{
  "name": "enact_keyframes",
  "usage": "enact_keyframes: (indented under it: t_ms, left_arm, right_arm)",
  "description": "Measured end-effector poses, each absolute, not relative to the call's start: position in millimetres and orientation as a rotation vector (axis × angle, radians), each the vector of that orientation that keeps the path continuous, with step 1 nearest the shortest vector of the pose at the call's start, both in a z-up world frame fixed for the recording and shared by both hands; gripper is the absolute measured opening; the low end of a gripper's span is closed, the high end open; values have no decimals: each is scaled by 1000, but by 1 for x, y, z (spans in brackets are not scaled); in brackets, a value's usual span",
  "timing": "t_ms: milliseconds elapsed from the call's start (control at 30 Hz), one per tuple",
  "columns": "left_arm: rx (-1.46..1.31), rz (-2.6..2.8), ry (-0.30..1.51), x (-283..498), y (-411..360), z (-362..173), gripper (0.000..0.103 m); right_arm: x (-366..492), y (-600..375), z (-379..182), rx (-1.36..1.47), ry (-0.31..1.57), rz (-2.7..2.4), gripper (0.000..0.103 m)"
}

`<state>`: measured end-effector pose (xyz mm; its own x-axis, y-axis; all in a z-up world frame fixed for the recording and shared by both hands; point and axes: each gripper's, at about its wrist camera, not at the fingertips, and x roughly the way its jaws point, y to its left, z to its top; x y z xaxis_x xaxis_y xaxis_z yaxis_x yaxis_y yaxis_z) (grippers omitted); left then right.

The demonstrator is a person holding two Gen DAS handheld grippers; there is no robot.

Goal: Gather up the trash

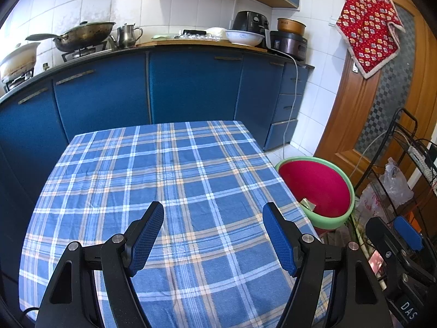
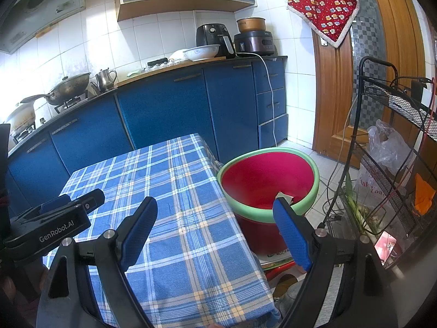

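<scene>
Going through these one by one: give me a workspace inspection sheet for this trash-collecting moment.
Surface: table in blue plaid cloth; nothing seen on it.
Job's things: red bin with green rim beside the table; a scrap of trash inside.
Clutter: plastic bag on black wire rack.
Grippers: left gripper and right gripper open, both empty.
Cables: white cord hangs from the counter appliances.
Surroundings: blue cabinets, wok, wooden door.

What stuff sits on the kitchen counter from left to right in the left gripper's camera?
White pot → wok → metal kettle → white bowl → dark cooker.
</scene>
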<state>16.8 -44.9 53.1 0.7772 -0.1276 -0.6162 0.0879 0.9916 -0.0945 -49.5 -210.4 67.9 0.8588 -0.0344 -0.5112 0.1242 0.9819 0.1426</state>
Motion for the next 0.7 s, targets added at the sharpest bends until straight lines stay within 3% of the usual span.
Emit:
enact_keyframes:
  t_ms: [700]
  left_arm:
    - [-57,-135,682,17,-46,49,76]
  right_arm:
    - [-50,-215,66,179,539,-90,86]
